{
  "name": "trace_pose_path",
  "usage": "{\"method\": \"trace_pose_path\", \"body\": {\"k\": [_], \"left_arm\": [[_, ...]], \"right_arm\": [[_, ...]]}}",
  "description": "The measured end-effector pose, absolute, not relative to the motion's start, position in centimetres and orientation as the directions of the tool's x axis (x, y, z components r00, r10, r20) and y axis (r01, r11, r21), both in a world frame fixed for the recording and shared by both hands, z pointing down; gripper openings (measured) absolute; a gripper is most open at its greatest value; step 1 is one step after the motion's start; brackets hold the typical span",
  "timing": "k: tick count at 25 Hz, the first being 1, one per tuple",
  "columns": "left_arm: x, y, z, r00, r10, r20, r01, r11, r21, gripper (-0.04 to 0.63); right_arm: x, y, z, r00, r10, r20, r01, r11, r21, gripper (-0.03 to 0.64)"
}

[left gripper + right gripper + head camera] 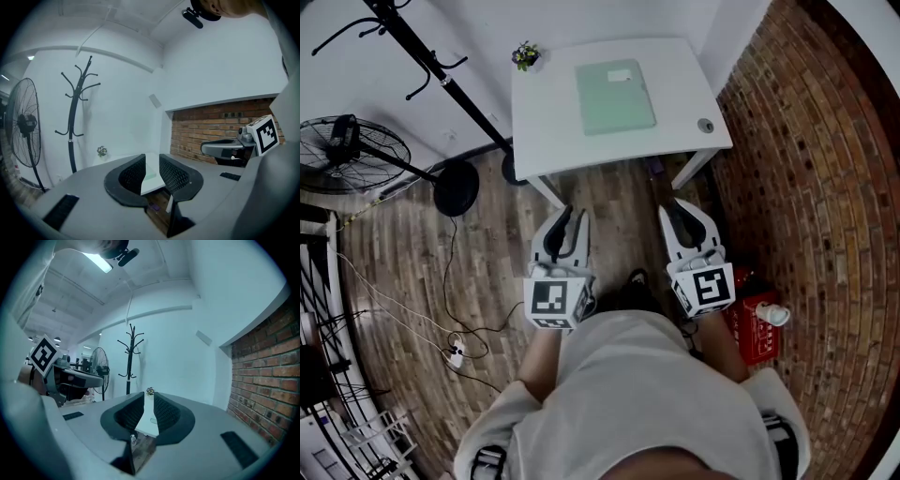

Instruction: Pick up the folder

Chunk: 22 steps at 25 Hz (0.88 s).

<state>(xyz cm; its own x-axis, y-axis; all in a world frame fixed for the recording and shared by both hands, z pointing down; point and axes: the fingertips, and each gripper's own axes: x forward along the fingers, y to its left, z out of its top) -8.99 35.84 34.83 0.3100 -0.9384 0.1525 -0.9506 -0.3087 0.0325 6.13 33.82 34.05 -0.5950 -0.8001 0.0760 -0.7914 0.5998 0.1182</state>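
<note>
No legible text or numbers. The pale label (620,75) on the green folder (616,103) is too small to read.

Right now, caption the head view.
Left hand-held gripper and right hand-held gripper, empty, short of green folder on white table.

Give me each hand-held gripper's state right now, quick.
Left hand-held gripper: open, jaws slightly apart, holding nothing.
Right hand-held gripper: open, jaws slightly apart, holding nothing.

table (553,122) front open, brick wall (811,187) (right)
</note>
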Motion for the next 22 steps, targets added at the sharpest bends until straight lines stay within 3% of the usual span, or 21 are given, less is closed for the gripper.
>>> {"method": "trace_pose_path", "body": {"k": [22], "left_arm": [[-3.6, 31.2, 36.0, 0.288, -0.940, 0.186, -0.957, -0.289, 0.021, 0.084]], "right_arm": [[11.7, 29.5, 35.0, -0.621, -0.781, 0.059, -0.775, 0.624, 0.103, 0.067]]}}
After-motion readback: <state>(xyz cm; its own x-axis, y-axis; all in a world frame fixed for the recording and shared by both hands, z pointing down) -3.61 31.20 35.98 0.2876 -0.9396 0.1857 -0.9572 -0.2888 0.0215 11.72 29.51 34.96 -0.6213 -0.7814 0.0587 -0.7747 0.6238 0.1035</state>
